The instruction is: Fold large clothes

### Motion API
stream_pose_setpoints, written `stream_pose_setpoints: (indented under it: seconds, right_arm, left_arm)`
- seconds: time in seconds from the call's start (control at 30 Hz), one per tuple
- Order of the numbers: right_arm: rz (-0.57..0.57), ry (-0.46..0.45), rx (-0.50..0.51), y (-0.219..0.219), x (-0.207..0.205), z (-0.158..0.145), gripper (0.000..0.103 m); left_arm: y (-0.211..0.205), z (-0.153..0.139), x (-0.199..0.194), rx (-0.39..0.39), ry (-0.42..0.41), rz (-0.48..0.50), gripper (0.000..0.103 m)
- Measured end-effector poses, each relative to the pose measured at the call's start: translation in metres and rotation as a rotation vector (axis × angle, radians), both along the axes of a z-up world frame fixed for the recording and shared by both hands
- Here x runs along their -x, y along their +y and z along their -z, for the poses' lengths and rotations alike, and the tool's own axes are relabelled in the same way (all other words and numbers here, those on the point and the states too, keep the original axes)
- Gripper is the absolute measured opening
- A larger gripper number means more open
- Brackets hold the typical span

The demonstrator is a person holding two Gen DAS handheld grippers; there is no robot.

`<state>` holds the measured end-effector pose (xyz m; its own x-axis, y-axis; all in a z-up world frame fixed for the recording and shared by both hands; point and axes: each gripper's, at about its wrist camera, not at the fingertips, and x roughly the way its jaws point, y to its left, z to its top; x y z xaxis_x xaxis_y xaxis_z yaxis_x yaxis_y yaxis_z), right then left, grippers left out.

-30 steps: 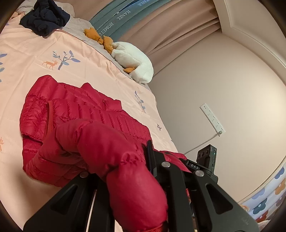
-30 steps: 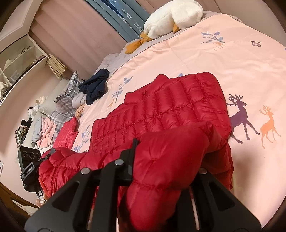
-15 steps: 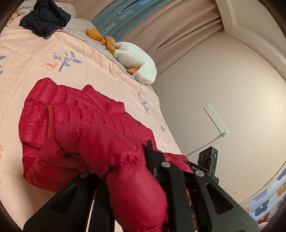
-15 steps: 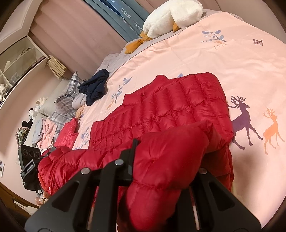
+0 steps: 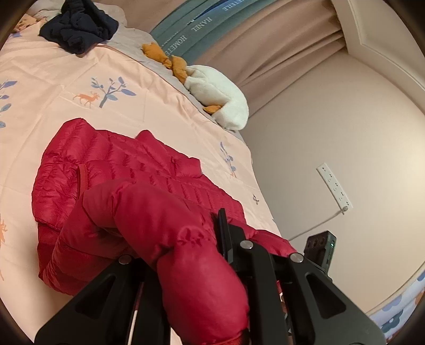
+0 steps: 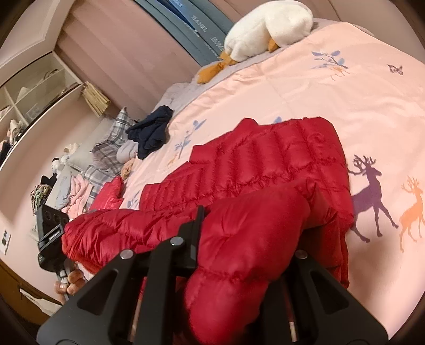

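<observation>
A red jacket (image 5: pixel 127 169) is laid on the bed (image 5: pixel 53 87), partly flat, with its near end lifted by both grippers.

Left gripper (image 5: pixel 186 238): clamped on a puffy fold of jacket; red fabric is bunched between the fingers (image 5: pixel 225 233) and spills back toward the camera. The left finger is mostly hidden by the fabric.

Right gripper (image 6: pixel 247 225): likewise closed on a thick fold of jacket (image 6: pixel 265 159); only one finger (image 6: pixel 198 228) is seen clearly, the other is buried under fabric.

From the right wrist, the lifted edge is seen stretched between the two grippers, and the left gripper's body (image 6: pixel 50 231) is seen at the far left with a hand (image 6: pixel 69 281) on its handle.

The far part of the jacket is spread flat on the pink cover, next to deer prints (image 6: pixel 372 196).

Elsewhere on the bed: dark clothes (image 5: pixel 79 24) in a heap, well apart from the jacket, and a white plush goose (image 5: pixel 220 98) at the head end. A power strip (image 5: pixel 334 185) is mounted on the wall.
</observation>
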<state>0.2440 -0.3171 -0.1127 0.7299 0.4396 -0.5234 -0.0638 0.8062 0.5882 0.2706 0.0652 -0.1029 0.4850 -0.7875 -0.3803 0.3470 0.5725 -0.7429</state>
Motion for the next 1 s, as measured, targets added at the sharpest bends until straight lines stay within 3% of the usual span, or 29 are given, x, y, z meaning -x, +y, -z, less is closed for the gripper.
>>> stream_pose_setpoints:
  seconds: [0.27,0.5,1.0]
  right_arm:
    - [-0.022,-0.039,-0.066,-0.013,-0.004,0.005,0.014]
    - [-0.046,-0.111,-0.104,-0.017,-0.010,-0.011,0.014]
    - [-0.057,-0.203,-0.065,-0.017,-0.036,-0.048,0.014]
  left_arm:
    - [-0.007,0.002,-0.011,-0.045,0.023,-0.041,0.012]
    - [-0.004,-0.002,-0.016,-0.069,0.028,-0.090,0.012]
    - [-0.003,-0.028,-0.039,-0.116,-0.010,-0.170,0.012]
